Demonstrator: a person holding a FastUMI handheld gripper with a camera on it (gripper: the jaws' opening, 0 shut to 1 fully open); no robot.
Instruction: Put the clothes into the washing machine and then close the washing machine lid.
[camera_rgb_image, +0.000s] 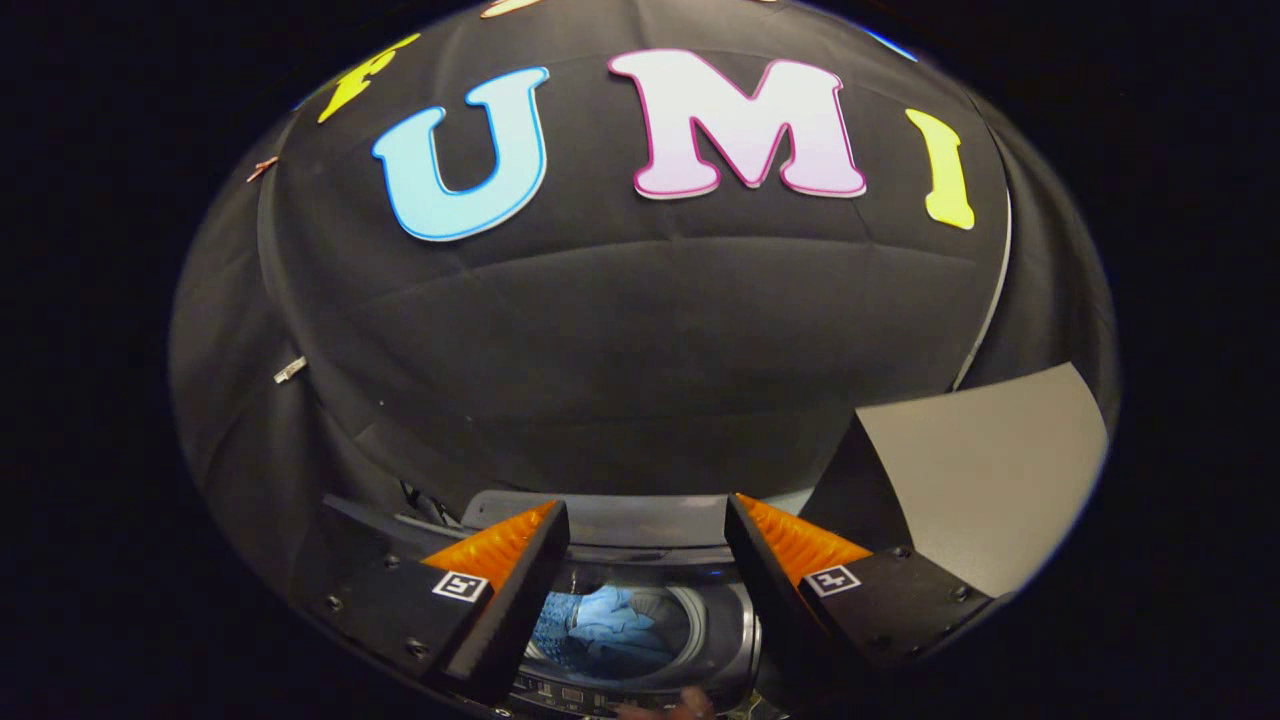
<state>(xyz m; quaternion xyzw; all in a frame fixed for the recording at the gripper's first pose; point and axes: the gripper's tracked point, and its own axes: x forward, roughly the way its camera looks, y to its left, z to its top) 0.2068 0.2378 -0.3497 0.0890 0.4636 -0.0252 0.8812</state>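
Blue denim clothes (605, 625) sit inside the grey top-loading washing machine (735, 640); my gripper (645, 545) gapes wide, empty, risking missing the raised lid (600, 520).

The dark grey top-loading washing machine (735, 620) shows just a slice of itself low in the middle of the frame; the gripper's (647, 535) two spread fingers cover its flanks, and its front panel is cut off at the bottom. The crumpled blue clothes (610, 628) in the drum are partly hidden behind the left finger, so their number and kind cannot be told. The raised grey lid (985, 470), at the lower right, is cropped by the picture's rim. A small blurred shape (668, 708) at the bottom edge is too cut off to identify.
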